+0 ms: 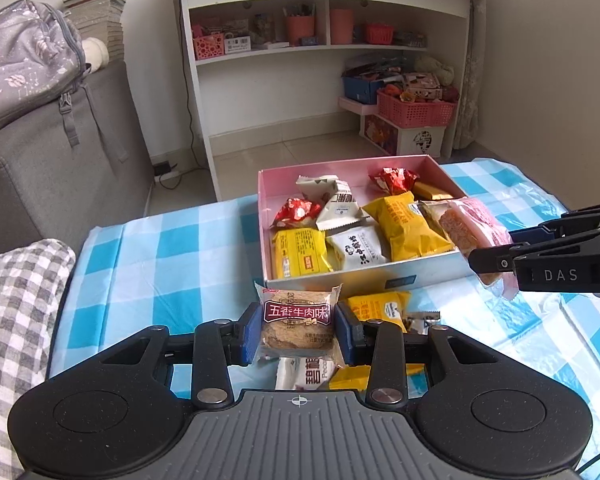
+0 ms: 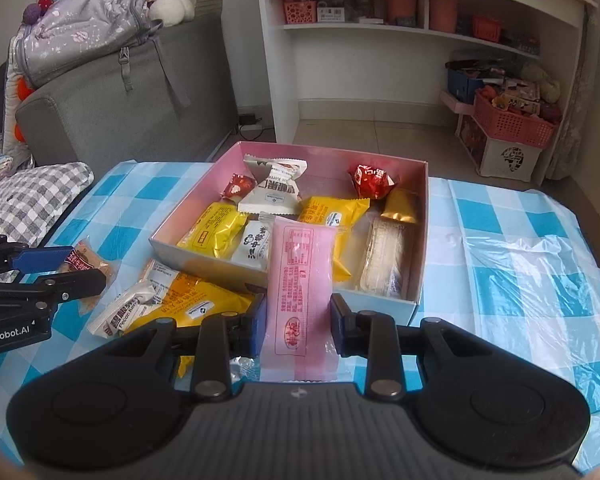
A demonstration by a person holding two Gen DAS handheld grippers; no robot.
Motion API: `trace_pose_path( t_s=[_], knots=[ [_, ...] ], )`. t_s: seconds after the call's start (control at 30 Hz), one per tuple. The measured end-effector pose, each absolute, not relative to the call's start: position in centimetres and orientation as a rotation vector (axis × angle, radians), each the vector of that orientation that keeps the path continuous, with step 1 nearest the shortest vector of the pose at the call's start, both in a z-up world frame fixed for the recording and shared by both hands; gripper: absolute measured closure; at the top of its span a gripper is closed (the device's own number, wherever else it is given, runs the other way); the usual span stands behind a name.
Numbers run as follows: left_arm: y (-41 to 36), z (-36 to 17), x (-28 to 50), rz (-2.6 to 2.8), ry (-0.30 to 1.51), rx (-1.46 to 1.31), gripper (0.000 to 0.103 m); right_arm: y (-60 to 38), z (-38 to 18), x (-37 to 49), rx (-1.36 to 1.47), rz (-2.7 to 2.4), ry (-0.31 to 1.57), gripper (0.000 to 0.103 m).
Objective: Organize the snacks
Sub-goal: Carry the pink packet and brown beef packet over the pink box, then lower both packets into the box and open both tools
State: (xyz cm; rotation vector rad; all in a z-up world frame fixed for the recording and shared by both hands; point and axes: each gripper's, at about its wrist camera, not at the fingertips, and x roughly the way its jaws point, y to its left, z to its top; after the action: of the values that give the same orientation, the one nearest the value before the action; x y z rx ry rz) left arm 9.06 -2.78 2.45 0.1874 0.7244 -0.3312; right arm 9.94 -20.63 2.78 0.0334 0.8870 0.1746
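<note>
While both clamped: left gripper (image 1: 296, 332) on beef cracker (image 1: 297, 326), right gripper (image 2: 299, 320) on pink packet (image 2: 300, 280), near box rim (image 2: 204, 258).

A home living room: grey sofa (image 2: 112, 100), white bookshelf (image 2: 420, 40), checked tablecloth (image 2: 520, 260).

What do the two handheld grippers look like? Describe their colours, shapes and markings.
Both are black. The left gripper and right gripper each have blue pads on their jaws, black linkage bars with silver pivots, two round lobes, and a ribbed grey centre plate. White lettering marks their sides: "DAS" on the right, "GenRobot.AI" on the left.
</note>
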Motion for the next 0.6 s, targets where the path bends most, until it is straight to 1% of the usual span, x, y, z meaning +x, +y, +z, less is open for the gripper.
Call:
trace_pose_path(
  t_s=[0.3,0.6],
  knots=[
    [-7.5,1.8,13.7,-0.418,0.737,0.242,0.067,-21.5,2.3,16.1,0.001,0.19,0.893,0.074],
    [-9.2,-0.1,18.2,-0.437,0.8,0.21,0.067,-21.6,0.6,21.4,-0.025,0.221,0.945,0.074]
  ],
)
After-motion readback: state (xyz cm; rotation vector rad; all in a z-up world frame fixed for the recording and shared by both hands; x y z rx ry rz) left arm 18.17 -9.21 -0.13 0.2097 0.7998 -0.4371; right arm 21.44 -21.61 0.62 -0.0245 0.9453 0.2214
